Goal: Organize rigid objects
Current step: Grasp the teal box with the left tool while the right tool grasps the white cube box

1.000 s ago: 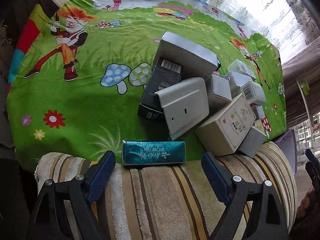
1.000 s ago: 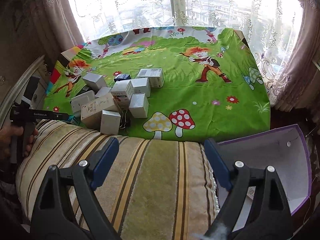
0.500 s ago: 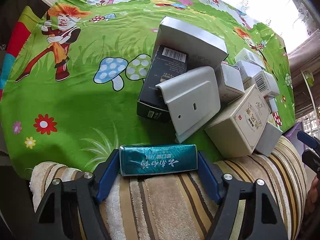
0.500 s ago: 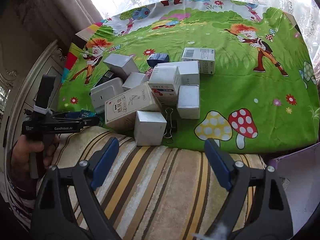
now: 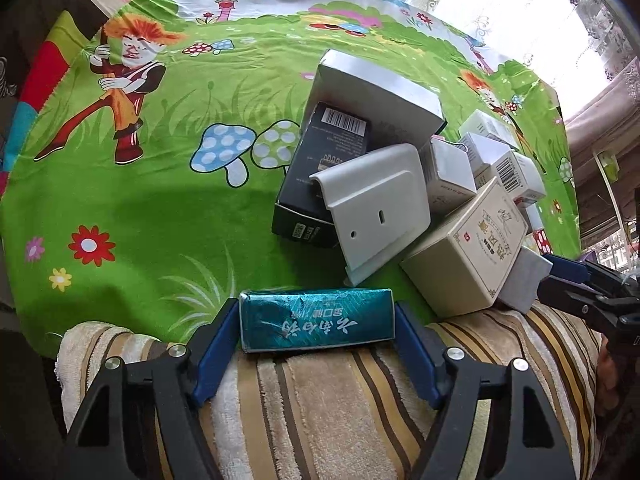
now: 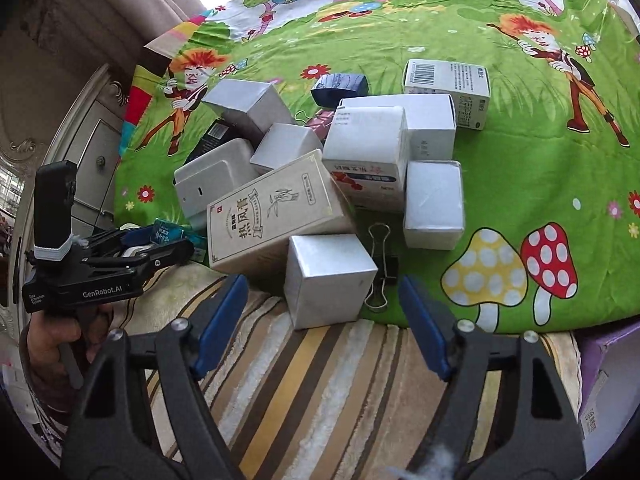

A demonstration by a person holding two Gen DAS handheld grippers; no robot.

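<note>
A pile of small boxes lies on a green cartoon cloth. My left gripper is shut on a teal box, both blue pads against its ends, at the cloth's near edge; it also shows in the right wrist view. My right gripper is open, its fingers either side of a white cube box at the pile's near edge, not touching it. A beige box with Chinese print leans beside the cube. A grey flat case and a black box lie behind the teal box.
A striped brown towel covers the near edge under both grippers. A metal binder clip lies right of the white cube. Several white boxes crowd the pile. A purple-edged container sits at the far right. Curtains and a window stand behind.
My left gripper moved forward and closed on the teal box. My right gripper moved forward and left to the pile, its fingers now flanking the white cube box.
</note>
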